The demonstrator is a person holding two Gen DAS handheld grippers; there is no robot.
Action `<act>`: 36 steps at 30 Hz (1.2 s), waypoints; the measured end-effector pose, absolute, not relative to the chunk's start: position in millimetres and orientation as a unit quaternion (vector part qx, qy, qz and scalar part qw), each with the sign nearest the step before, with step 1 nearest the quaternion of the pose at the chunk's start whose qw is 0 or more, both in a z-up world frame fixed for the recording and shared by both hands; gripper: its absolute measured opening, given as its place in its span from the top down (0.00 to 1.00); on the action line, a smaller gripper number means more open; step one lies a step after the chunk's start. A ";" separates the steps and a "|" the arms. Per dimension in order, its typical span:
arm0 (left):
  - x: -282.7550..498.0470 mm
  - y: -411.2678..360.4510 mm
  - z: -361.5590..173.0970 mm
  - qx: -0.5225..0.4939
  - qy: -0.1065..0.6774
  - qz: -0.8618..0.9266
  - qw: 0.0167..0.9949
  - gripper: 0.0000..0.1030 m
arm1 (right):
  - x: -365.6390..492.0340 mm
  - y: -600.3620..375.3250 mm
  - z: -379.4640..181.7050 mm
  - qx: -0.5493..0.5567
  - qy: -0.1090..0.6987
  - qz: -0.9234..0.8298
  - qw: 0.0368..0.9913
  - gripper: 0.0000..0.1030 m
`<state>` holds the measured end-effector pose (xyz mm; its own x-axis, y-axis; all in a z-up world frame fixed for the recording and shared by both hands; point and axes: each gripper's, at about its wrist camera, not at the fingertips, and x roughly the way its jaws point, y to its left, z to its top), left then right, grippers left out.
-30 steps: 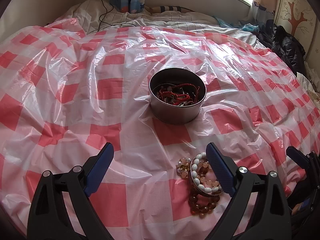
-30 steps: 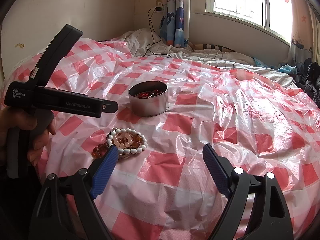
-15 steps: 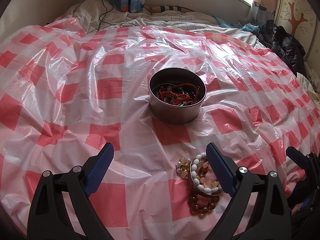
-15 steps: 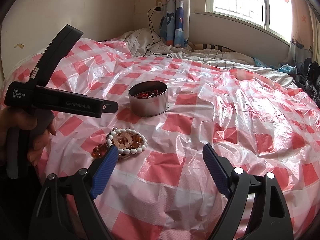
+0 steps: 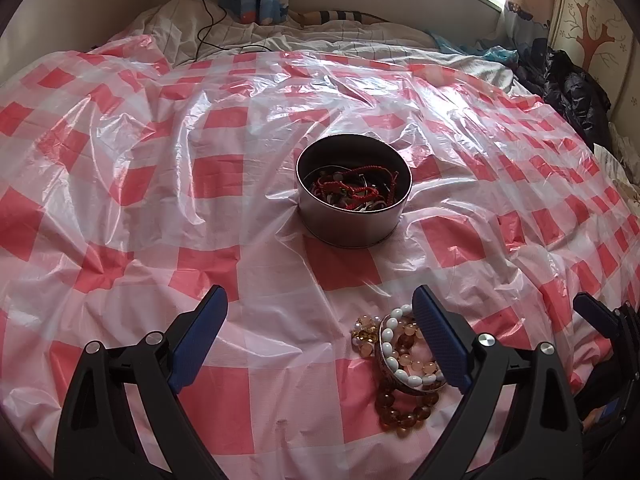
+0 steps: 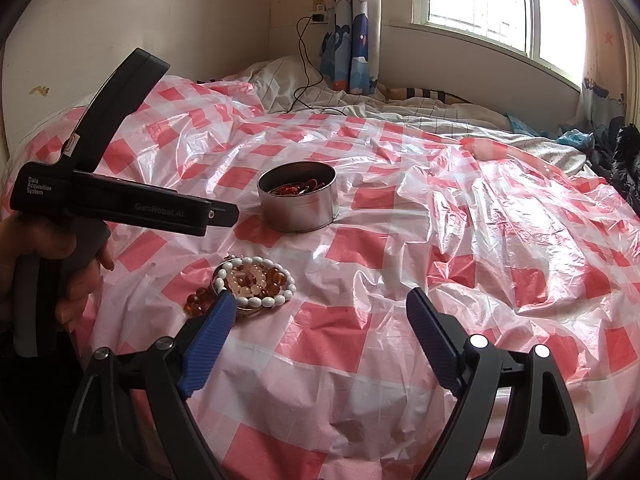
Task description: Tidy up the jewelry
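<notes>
A round metal tin [image 5: 354,208] holding red cord jewelry stands on the red-checked plastic sheet; it also shows in the right wrist view [image 6: 298,202]. A pile of bead bracelets [image 5: 402,354], white, pink and amber, lies in front of the tin, and shows in the right wrist view [image 6: 250,284]. My left gripper [image 5: 320,312] is open and empty, its right finger beside the pile. My right gripper [image 6: 320,312] is open and empty, its left fingertip just in front of the pile. The left gripper's body [image 6: 120,204] shows at the left of the right wrist view.
The plastic sheet [image 5: 160,200] covers a bed and is wrinkled. White bedding and a black cable [image 6: 302,80] lie at the far end. Dark clothing [image 5: 568,84] is heaped at the right. A wall and window are behind.
</notes>
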<state>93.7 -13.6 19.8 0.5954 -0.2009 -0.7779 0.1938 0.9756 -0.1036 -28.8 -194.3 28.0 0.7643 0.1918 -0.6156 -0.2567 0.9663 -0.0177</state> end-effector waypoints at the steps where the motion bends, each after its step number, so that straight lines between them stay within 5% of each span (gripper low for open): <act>1: 93.4 -13.1 19.7 -0.004 0.436 -0.110 0.893 0.13 | -29.0 -194.4 27.4 -0.050 0.321 0.120 0.938 0.18; 36: 90.8 46.3 25.4 -0.093 0.448 -0.128 0.880 0.13 | -23.3 -186.6 22.4 -0.055 0.351 0.156 0.922 0.15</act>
<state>90.8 46.3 25.4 0.5663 -0.3083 -0.7644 0.1412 0.9500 -0.2786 -23.3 -186.6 22.4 0.7053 0.2490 -0.6638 -0.3267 0.9451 0.0075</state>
